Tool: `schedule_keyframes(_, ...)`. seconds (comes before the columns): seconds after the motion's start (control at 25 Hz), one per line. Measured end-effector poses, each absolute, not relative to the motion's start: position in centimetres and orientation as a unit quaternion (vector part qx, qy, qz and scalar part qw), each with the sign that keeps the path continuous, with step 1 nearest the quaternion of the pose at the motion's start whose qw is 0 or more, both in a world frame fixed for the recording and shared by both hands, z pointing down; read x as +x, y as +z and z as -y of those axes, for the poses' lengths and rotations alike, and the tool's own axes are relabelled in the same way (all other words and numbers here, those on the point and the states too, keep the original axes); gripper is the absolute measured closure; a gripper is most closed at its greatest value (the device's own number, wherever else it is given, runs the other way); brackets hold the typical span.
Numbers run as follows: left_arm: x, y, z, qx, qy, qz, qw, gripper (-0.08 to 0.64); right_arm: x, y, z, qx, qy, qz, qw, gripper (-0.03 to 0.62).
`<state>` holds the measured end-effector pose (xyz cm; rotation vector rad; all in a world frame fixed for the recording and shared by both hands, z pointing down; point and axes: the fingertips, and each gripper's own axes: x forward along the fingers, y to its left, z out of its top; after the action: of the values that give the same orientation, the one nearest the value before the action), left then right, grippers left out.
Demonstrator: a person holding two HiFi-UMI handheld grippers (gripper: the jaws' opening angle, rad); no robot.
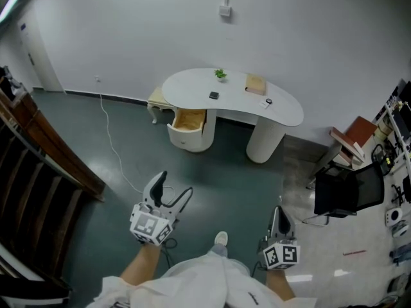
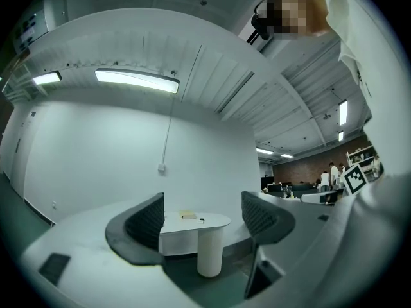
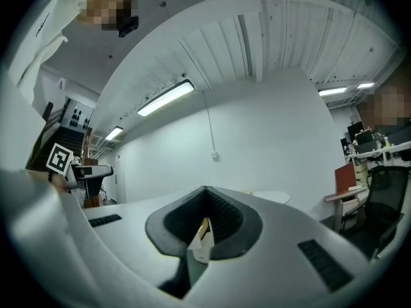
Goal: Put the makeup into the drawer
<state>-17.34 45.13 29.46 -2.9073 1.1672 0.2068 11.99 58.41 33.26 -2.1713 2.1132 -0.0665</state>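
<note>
Step, judged: approach. Left tool (image 1: pixel 175 183) released, empty; right tool (image 1: pixel 280 212) clenched, empty. Makeup (image 1: pixel 214 95), probably the small dark item, on table (image 1: pixel 282 111), well apart from both. Drawer (image 1: pixel 188 120) open. Next: close in, grasp makeup.

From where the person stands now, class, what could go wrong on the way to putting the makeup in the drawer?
1. A cable trails over the floor towards the desk: a trip hazard on the walk over.
2. The small item lies close to the desk's edge, so a clumsy grasp might knock it off.
3. The right gripper is shut; it would need opening before any pick.
</note>
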Motion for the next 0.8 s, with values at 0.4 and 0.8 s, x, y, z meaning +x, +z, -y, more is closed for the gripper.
schedule_keyframes(0.4,-9.9,28.3,-35.3,-0.926,0.067,-0.371,0.005,0.196,17.8,32.7,-48.1,-0.701,-0.026,-0.711,0.058,0.575)
schedule_keyframes(0.8,-3.7,27.3,-28.7,-0.92,0.072,-0.386,0.007,0.196,23.0,32.3,-40.4,-0.676,-0.028,-0.734,0.063,0.575)
